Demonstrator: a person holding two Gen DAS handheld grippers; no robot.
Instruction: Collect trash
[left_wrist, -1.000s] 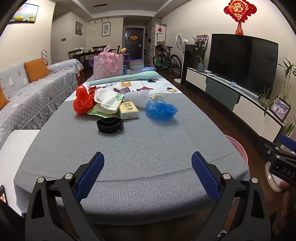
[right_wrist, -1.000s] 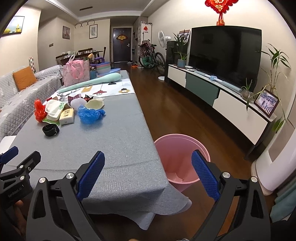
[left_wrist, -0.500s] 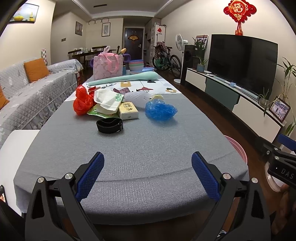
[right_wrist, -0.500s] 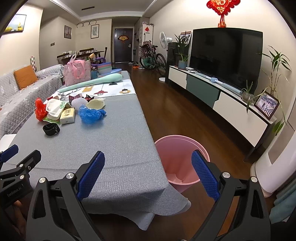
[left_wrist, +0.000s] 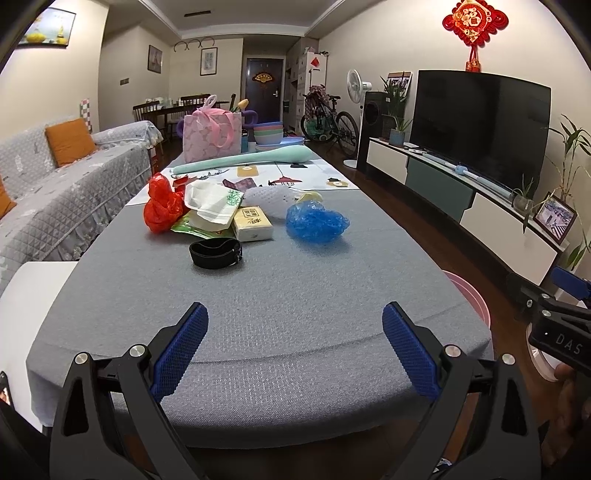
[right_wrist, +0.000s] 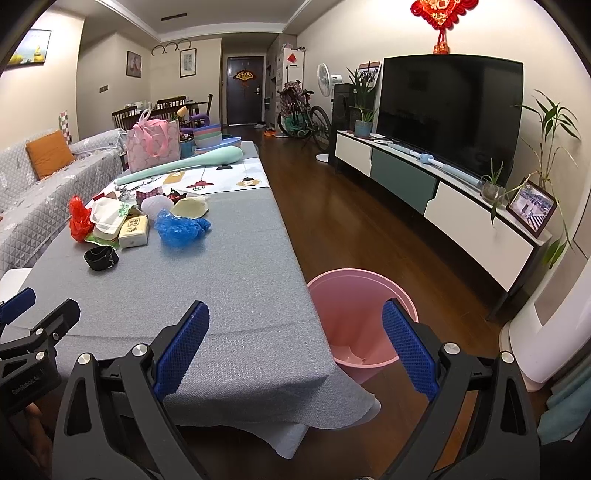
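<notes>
Trash sits in a cluster on the far half of the counter (left_wrist: 280, 317), well apart from both grippers. Nearest us, left gripper (left_wrist: 293, 345) hangs over the counter's near edge, jaws spread wide, nothing between them. Right gripper (right_wrist: 295, 345) likewise released and empty, held at the near right corner of the counter, with the pink bin (right_wrist: 360, 295) on the floor showing between its fingers, just beside the counter's right side. Going farther we see a black band (left_wrist: 215, 253) lying alone on the grey cloth. Behind it a yellow-white box (left_wrist: 253, 223), touching a white folded wrapper (left_wrist: 212, 203) that lies over a green packet (left_wrist: 192, 230). Red plastic bag (left_wrist: 162, 206) at the left of the pile, crumpled blue bag (left_wrist: 316, 221) to the right, apart from the box. White mesh foam (left_wrist: 271, 197) behind those. Farther back, a mint long pillow (left_wrist: 243, 158) and pink gift bag (left_wrist: 214, 134).
</notes>
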